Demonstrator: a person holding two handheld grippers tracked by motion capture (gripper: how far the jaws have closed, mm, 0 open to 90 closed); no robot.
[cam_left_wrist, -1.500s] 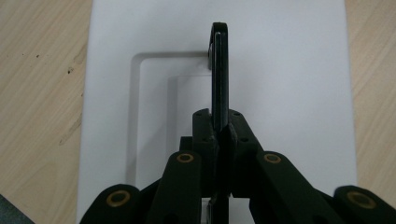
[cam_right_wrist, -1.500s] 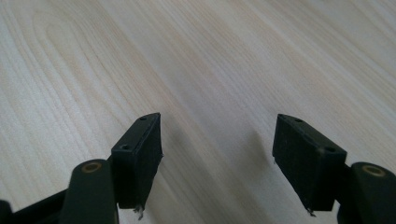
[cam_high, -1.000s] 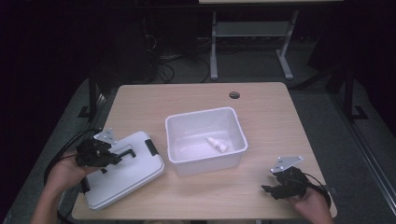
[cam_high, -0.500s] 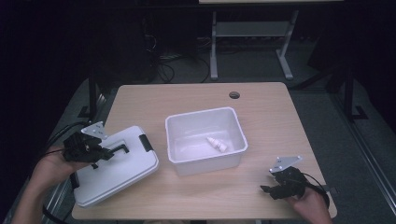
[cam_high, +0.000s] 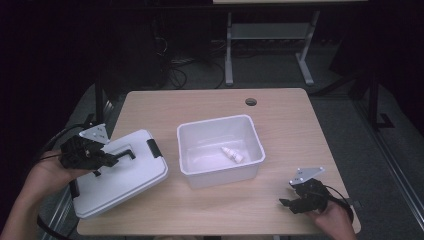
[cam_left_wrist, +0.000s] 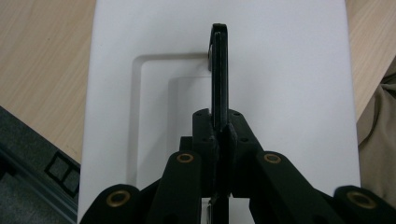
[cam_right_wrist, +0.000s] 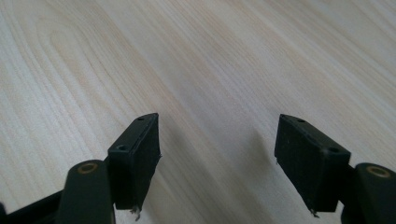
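A pale wooden table (cam_high: 210, 107) stands lit in the middle of an otherwise dim room, with a round cable hole (cam_high: 251, 102) near its far edge, toward one o'clock from its centre. Beyond it, at twelve o'clock, a grey metal stand (cam_high: 270, 35) rests on splayed feet, and a tangle of dark cables (cam_high: 175, 75) lies on the floor at eleven o'clock. The floor (cam_high: 350, 115) is grey carpet, and a dark metal frame (cam_high: 375, 100) runs along it at three o'clock; the walls are lost in shadow.
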